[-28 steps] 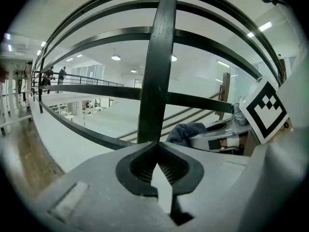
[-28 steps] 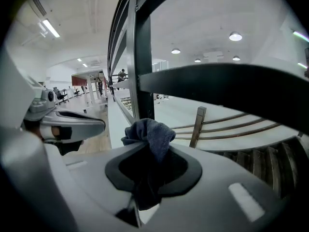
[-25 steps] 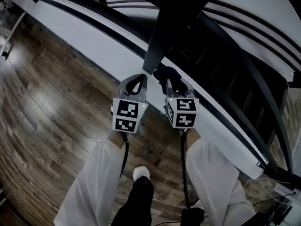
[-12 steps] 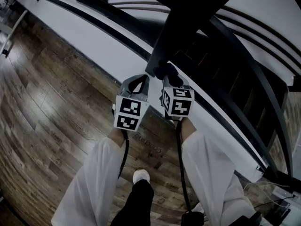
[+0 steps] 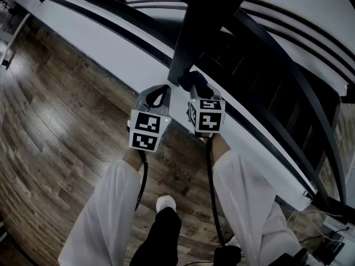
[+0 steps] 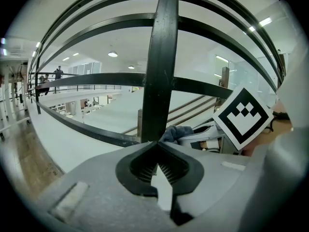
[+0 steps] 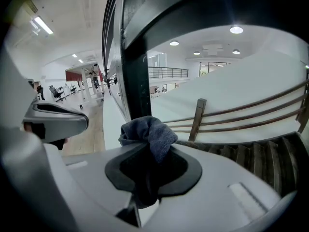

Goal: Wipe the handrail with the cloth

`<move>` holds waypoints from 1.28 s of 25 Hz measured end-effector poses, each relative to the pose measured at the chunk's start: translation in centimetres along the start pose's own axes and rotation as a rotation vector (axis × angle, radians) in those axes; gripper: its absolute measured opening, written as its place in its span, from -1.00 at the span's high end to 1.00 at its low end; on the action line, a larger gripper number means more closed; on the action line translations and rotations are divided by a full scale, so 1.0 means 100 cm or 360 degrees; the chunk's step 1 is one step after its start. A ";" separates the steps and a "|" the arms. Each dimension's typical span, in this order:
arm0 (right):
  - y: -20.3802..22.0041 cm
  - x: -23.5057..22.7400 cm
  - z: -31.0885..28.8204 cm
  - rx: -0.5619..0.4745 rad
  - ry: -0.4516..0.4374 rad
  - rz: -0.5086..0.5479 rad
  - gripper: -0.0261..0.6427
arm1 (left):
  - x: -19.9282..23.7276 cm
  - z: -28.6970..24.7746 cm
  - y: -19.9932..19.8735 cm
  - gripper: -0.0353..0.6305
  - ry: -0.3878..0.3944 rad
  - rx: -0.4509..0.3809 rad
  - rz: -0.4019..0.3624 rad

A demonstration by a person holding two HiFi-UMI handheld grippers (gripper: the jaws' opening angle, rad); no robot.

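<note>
Right gripper [image 7: 145, 153] is clamped on a bunched fold of the soft dark-blue cloth [image 7: 148, 132], light and floppy I judge, just beside an upright of the black metal handrail [image 7: 134, 81], while my left gripper [image 6: 156, 163] sits closed and empty.

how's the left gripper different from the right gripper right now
The right gripper is shut on a dark cloth; the left gripper has its jaws together on nothing. In the head view the right gripper's cloth sits by the foot of the black railing post, while the left gripper is beside it, a little further from the post. Both point at the railing, side by side, each with a marker cube.
</note>
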State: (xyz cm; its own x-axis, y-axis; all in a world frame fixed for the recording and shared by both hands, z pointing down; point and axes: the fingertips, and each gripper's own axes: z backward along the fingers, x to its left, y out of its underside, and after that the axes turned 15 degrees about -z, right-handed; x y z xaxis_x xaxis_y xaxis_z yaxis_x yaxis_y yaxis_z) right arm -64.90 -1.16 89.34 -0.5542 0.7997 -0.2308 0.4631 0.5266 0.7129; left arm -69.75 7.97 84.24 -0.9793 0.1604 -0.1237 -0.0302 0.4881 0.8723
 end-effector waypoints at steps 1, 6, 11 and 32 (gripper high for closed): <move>0.002 -0.004 0.003 0.0003 0.0005 -0.0008 0.72 | -0.004 0.000 -0.001 0.90 0.0012 0.0002 -0.0011; 0.012 -0.024 0.025 0.0023 0.0019 -0.0048 0.72 | -0.027 -0.002 -0.011 0.90 0.0057 0.0011 -0.0057; 0.026 -0.064 0.052 0.0002 0.0074 -0.0057 0.72 | -0.067 -0.007 -0.023 0.90 0.0116 0.0013 -0.0084; 0.094 -0.217 0.187 -0.0018 0.0260 -0.0263 0.72 | -0.257 -0.028 -0.073 0.90 0.0406 0.0027 -0.0251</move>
State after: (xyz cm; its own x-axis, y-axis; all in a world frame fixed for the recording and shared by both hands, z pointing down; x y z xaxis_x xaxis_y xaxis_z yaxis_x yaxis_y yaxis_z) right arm -35.61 -8.15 88.66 -0.7272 0.6449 -0.2353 0.3493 0.6427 0.6819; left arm -44.88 -2.08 82.36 -0.9815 -0.1385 -0.1324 -0.1849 0.5044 0.8434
